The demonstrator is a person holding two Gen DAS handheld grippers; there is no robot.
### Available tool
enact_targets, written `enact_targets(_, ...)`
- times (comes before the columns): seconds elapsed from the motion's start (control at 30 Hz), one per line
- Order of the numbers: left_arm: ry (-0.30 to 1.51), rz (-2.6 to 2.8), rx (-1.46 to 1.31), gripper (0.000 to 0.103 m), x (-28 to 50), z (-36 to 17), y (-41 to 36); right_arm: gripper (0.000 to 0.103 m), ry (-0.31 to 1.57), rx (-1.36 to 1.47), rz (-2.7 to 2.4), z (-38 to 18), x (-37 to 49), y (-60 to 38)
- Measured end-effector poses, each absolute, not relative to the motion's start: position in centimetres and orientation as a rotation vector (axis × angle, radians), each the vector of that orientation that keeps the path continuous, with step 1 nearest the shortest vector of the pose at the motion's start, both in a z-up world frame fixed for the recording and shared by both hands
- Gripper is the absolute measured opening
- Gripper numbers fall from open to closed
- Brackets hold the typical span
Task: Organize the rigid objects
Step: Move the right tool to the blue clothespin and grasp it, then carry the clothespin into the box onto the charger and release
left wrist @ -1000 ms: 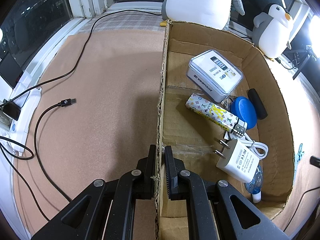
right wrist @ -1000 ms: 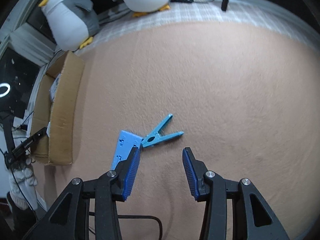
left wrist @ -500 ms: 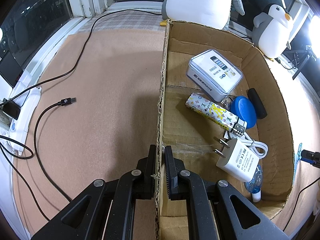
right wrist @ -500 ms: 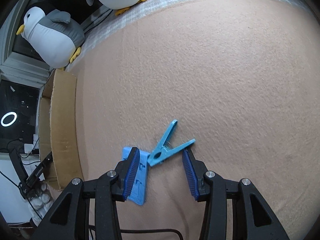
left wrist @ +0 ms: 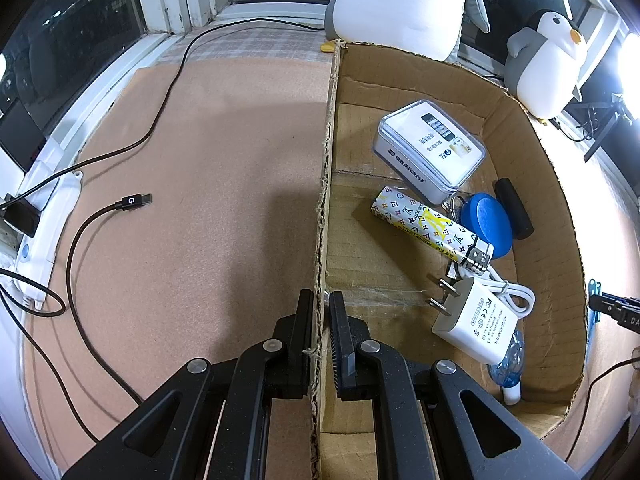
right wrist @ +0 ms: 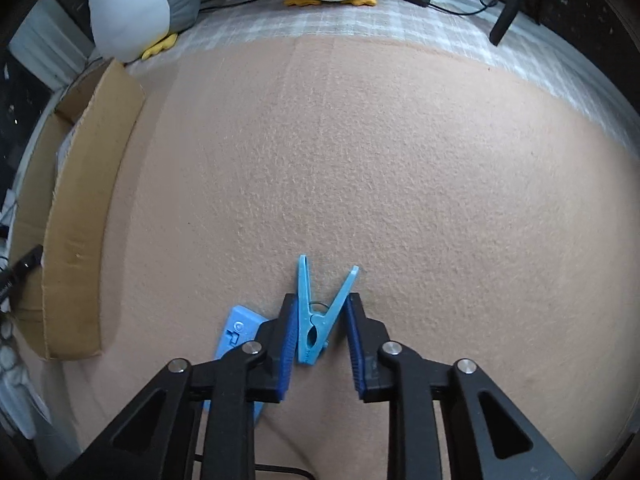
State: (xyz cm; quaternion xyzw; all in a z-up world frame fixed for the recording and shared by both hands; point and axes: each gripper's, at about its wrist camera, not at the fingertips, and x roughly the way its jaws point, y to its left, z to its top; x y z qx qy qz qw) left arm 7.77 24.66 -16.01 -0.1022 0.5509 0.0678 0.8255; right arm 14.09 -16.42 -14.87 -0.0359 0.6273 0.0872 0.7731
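The light-blue clothespin (right wrist: 316,314) lies between the closing right gripper (right wrist: 322,340) pads, touching both; the left gripper (left wrist: 320,336) clamps the cardboard box wall (left wrist: 326,184).

My right hand-held gripper (right wrist: 322,322) is closing around a light blue clothespin (right wrist: 317,312) lying on the tan mat (right wrist: 360,160), both pads touching it. A blue plastic piece (right wrist: 236,332) lies beside my left finger; a cardboard box (right wrist: 80,220) stands far left.

The right gripper (right wrist: 322,312) is brought over the blue clothespin (right wrist: 318,316), and its jaws are closing around it.
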Motion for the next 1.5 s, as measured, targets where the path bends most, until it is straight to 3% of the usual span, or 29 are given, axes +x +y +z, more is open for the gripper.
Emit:
enact_targets(0.37, 1.171, 0.145, -0.217, 0.007, 7.7, -16.0, 24.7, 0.02, 1.254, -0.215, 0.211, -14.1, 12.7, -13.5)
enact_targets(0.93, 1.171, 0.143, -0.218, 0.007, 7.7, -16.0, 24.8, 0.02, 1.06, -0.321, 0.362, -7.8, 11.3, -5.7)
enact_targets(1.5, 1.17, 0.145, -0.22, 0.007, 7.7, -16.0, 24.9, 0.02, 1.031, -0.387, 0.542, -7.3, 10.1, 2.8)
